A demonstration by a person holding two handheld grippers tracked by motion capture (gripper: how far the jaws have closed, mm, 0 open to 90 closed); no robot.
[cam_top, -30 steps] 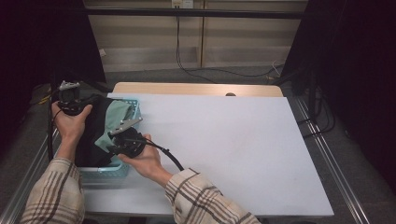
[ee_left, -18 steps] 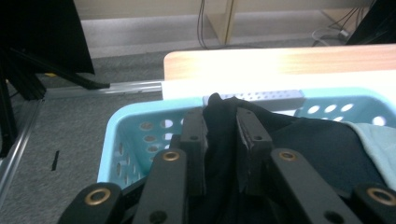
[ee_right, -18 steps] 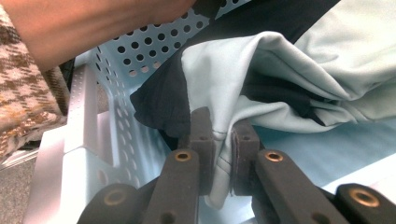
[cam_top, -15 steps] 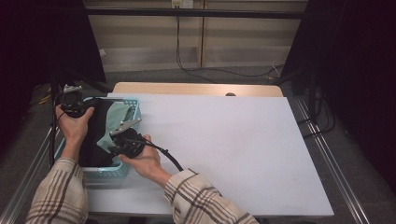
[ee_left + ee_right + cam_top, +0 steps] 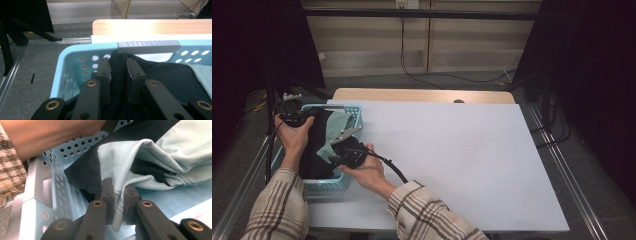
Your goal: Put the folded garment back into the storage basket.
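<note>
White table (image 5: 452, 150) carries a blue basket (image 5: 343, 182) at its left edge; inside, the left tool (image 5: 117, 75) is clamped on black cloth (image 5: 165, 77), the right tool (image 5: 118, 195) on pale green cloth (image 5: 160, 160).

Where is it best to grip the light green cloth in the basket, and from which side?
Grip the light green cloth at its hanging hemmed edge, coming from the basket's table side. That edge sticks out free, and the right gripper already pinches it there.

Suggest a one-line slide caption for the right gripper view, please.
Right gripper shut on pale green cloth inside the light blue basket.
</note>
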